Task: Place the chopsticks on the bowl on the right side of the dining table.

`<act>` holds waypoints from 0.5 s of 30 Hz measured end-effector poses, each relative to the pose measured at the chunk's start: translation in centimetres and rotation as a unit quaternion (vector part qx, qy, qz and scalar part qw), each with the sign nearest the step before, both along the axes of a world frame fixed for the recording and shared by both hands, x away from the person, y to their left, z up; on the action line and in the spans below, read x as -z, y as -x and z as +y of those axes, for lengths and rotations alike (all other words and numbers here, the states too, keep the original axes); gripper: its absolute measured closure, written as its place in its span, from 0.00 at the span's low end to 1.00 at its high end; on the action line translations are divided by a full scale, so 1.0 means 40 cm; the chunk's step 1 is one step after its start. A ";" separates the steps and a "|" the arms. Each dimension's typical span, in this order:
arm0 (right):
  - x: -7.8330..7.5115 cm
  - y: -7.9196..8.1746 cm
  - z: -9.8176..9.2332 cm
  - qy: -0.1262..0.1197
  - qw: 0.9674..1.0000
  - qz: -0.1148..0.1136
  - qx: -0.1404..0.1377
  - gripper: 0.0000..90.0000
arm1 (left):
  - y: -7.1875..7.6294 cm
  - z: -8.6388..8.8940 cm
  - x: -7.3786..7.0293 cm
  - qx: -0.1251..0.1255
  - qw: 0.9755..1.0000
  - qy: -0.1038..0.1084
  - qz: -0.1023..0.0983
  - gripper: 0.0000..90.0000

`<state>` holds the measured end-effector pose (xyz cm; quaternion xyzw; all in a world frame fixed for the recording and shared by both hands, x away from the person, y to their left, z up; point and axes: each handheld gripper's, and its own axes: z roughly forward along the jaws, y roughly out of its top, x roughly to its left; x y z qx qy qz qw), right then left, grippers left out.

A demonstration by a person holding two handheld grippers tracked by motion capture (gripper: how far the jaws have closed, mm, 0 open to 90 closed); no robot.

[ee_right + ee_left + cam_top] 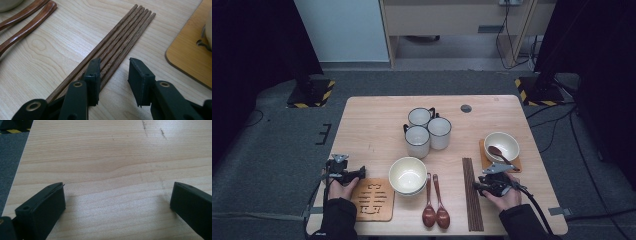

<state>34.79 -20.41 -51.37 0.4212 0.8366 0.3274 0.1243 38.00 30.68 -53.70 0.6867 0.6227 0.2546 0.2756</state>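
Straddling chopsticks (120,47), right tool (113,75) spread, lower ends hidden; left tool (117,202) spread wide.

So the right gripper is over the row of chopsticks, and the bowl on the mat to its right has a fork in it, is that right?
Not quite. The bowl on the mat holds a wooden spoon, not a fork; the high view shows it. The rest stands: the right gripper is over the row of chopsticks, with a few of them between its open jaws, as the right gripper view shows.
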 end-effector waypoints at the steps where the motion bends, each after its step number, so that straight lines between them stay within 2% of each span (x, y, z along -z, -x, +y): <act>1: 0.001 -0.001 -0.001 0.002 1.000 0.001 -0.002 0.70 | 0.000 0.000 0.000 0.000 1.000 0.000 0.000 0.00; 15: 0.009 -0.008 -0.002 0.012 1.000 0.015 -0.004 0.76 | 0.000 0.000 0.000 0.000 1.000 0.000 0.000 0.00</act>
